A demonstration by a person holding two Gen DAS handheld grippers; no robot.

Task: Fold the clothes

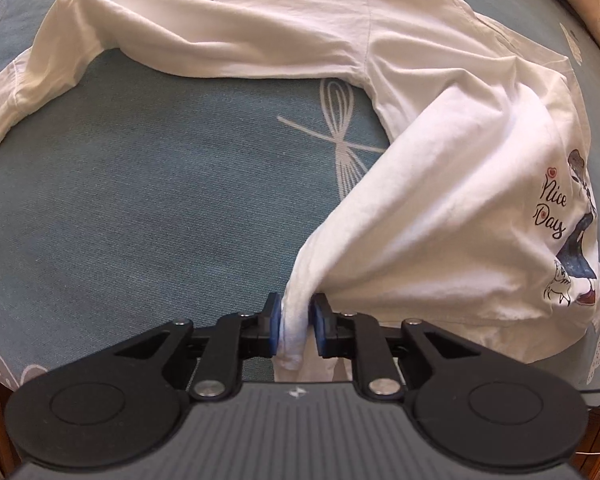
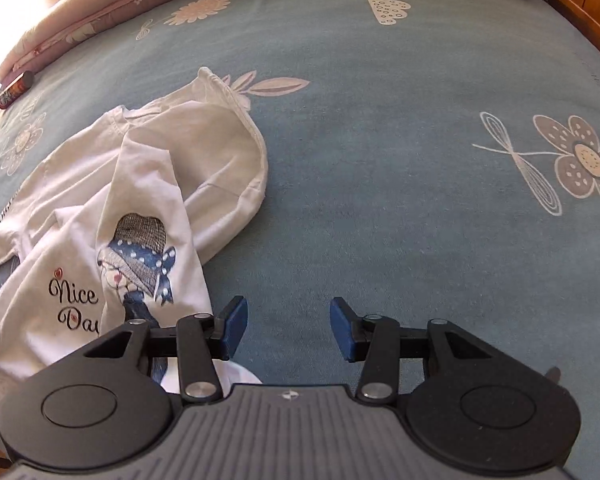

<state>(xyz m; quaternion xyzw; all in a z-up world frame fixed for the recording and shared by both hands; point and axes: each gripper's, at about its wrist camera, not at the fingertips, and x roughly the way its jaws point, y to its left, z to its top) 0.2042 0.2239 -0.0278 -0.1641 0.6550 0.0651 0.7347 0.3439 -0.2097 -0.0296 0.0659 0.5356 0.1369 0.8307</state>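
Left gripper [image 1: 295, 325] jaws on white shirt [image 1: 440, 184]

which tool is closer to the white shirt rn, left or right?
Left. The left tool has a bunched fold of the white shirt between its pads. The right tool is open over bare blue bedsheet, with the shirt lying just off its left finger.

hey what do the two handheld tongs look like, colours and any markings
Both look alike. The left tongs and right tongs have matte black linkage arms with silver pivot bolts, blue pads on the fingertips, round black discs at each side, and a ribbed dark grey body bearing a small white star-like emblem. No cables or sleeves show.
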